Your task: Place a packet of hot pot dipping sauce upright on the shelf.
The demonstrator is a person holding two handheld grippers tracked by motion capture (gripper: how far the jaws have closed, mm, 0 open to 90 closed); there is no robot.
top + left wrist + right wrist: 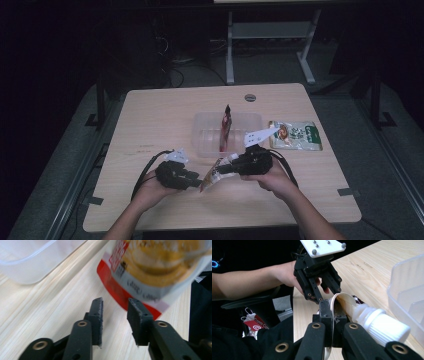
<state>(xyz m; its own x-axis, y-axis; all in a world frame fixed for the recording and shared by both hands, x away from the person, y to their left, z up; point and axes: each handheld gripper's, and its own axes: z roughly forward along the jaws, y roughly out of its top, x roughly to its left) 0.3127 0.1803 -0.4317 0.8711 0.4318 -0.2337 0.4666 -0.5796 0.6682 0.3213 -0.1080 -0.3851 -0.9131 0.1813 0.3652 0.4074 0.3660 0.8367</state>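
1. Near the front middle of the counter [150,120], your right claw [331,312] is clenched on the top seam of a spouted sauce pouch [214,175], just beside its white screw cap [384,327], and the pouch hangs between your two hands just in front of the clear plastic bin [205,131].
2. Your left claw [115,311] is released, its pads parted and empty, with the pouch's red bottom edge right ahead of them, not yet between them as far as the left gripper view shows.
3. Expect the pouch to behave as a soft, floppy bag: the film looks glossy and probably slick, and the filling will likely sag to the low end and swing as you move.
4. Judge the stiffest holds to be the flat sealed edges and the rigid spout collar; the belly would probably bulge and slide out of the pads.
5. Take the bottom seam with the left claw flat across the weld, so the pouch is stretched between two holds rather than dangling from one.
6. Squeeze gently, since hard pressure on the filled part could strain the seal.
7. Mind the other pouch [226,127] already standing in the bin and the green-and-white packet [295,135] lying to its right.
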